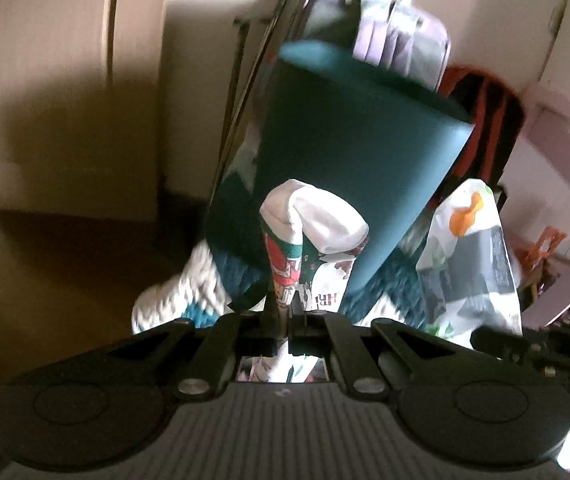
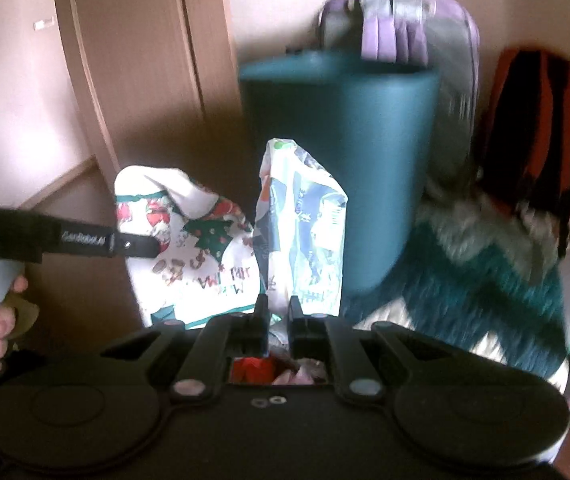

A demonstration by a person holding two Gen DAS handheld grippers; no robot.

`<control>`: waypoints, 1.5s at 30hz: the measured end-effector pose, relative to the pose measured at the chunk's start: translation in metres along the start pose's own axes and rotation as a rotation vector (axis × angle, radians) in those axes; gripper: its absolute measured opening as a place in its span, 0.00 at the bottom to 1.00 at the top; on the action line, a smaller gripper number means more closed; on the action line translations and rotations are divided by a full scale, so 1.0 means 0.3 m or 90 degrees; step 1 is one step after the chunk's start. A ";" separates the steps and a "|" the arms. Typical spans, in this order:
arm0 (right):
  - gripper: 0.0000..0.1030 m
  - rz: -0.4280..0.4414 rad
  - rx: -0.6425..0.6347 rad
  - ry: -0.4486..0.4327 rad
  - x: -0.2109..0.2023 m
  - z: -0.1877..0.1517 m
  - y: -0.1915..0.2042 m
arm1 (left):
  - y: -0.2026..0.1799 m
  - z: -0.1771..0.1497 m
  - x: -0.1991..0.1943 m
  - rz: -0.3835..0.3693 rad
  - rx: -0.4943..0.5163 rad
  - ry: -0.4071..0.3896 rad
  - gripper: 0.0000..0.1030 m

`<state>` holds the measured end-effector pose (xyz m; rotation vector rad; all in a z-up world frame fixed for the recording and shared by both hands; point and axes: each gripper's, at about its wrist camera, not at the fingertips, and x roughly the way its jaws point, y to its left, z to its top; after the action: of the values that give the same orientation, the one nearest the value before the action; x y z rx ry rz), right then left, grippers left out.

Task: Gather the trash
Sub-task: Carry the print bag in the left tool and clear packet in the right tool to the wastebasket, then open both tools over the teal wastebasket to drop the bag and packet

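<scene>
My left gripper (image 1: 283,304) is shut on a white Christmas-print paper wrapper (image 1: 305,240) with red and green pictures. The wrapper also shows in the right wrist view (image 2: 177,240), with the left gripper (image 2: 141,246) clamped on it from the left. My right gripper (image 2: 277,304) is shut on a crinkled white and blue plastic bag (image 2: 305,224); the bag also shows in the left wrist view (image 1: 473,256). A tall teal trash bin (image 2: 357,160) stands just behind both items, also in the left wrist view (image 1: 349,144). Both views are motion-blurred.
A shaggy teal and white rug (image 2: 481,272) lies under the bin. A purple suitcase (image 2: 413,32) and a red and black backpack (image 2: 537,128) stand behind it. Wooden wardrobe doors (image 2: 137,60) are at the left.
</scene>
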<state>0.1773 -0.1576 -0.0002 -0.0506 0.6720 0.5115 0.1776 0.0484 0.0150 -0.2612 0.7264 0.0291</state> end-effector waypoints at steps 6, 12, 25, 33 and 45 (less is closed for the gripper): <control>0.07 -0.016 -0.021 -0.058 -0.079 0.194 -0.039 | -0.057 0.171 -0.106 -0.030 0.019 -0.062 0.03; 0.07 -0.036 -0.043 -0.096 -0.144 0.361 -0.069 | -0.130 0.387 -0.216 -0.051 0.044 -0.137 0.03; 0.07 -0.081 -0.040 -0.105 -0.064 0.590 -0.161 | -0.316 0.688 -0.175 -0.035 0.095 -0.239 0.03; 0.07 -0.082 -0.030 -0.052 0.116 0.628 -0.239 | -0.364 0.733 0.090 -0.003 0.103 -0.194 0.04; 0.09 -0.077 -0.040 0.030 0.324 0.612 -0.271 | -0.321 0.627 0.434 0.027 0.124 -0.028 0.04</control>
<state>0.3869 -0.1484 0.0755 -0.1623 0.6936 0.4165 0.4092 -0.0068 0.0856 -0.0592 0.6865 0.0051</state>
